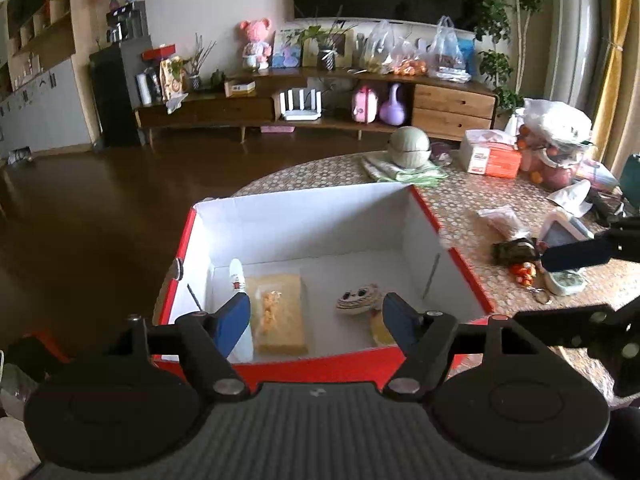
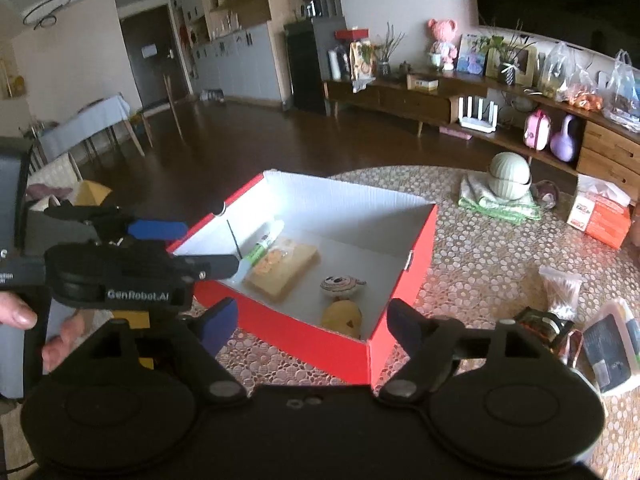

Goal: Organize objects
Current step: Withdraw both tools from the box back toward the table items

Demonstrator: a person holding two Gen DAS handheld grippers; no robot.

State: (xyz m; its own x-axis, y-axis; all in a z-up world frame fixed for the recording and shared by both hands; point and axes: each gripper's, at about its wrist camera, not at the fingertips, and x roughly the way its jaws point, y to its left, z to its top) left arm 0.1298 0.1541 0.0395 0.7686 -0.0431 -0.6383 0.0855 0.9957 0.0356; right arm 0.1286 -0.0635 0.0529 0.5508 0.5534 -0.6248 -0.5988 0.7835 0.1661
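Note:
A red box [image 1: 304, 200] with a white inside stands open on the patterned table. In it lie a white tube [image 1: 237, 276], a yellow snack packet [image 1: 280, 312], a round striped plush [image 1: 358, 298] and a yellow piece [image 2: 342, 318]. My left gripper [image 1: 316, 308] hangs open over the box's near edge, nothing between its blue pads. My right gripper [image 2: 312, 312] is open too, just outside the box's near red wall [image 2: 304, 336], and empty. In the right wrist view the left gripper [image 2: 210, 245] reaches over the box's left corner.
Right of the box lie a dark packet with orange bits [image 1: 516, 254], a white container [image 1: 564, 232] and a clear bag [image 1: 500, 220]. Further back are a tissue box [image 1: 492, 156] and green bowls on a cloth [image 1: 410, 148]. A hand [image 2: 20, 316] holds the left gripper.

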